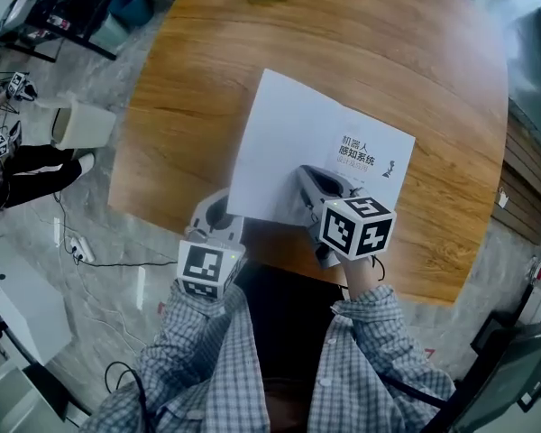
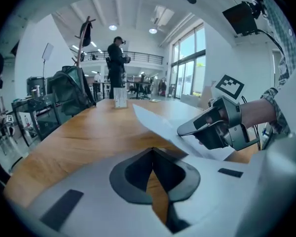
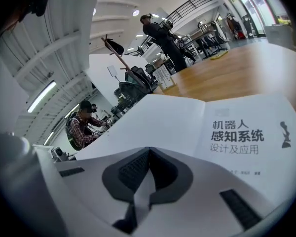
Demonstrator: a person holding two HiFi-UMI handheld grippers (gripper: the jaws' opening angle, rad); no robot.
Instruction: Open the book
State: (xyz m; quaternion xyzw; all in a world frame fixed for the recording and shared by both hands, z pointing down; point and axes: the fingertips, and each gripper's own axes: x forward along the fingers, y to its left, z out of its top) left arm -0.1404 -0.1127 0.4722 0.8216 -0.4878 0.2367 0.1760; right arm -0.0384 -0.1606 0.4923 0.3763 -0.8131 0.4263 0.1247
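Reading 机器人感知系统 设计及应用 on the book [image 1: 320, 147], which lies open, white and flat on the wooden table [image 1: 415, 52]. Right gripper [image 1: 307, 177] is clamped on its near edge. Left gripper [image 1: 220, 198] is closed and empty beside it.

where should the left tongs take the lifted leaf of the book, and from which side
Its outer left edge near the front corner, coming from the left. The lifted leaf slopes up off the table, so that edge likely hangs free with room beneath. The right tongs pinch its near edge by the fold; the left tongs, shut and empty, would need opening first.
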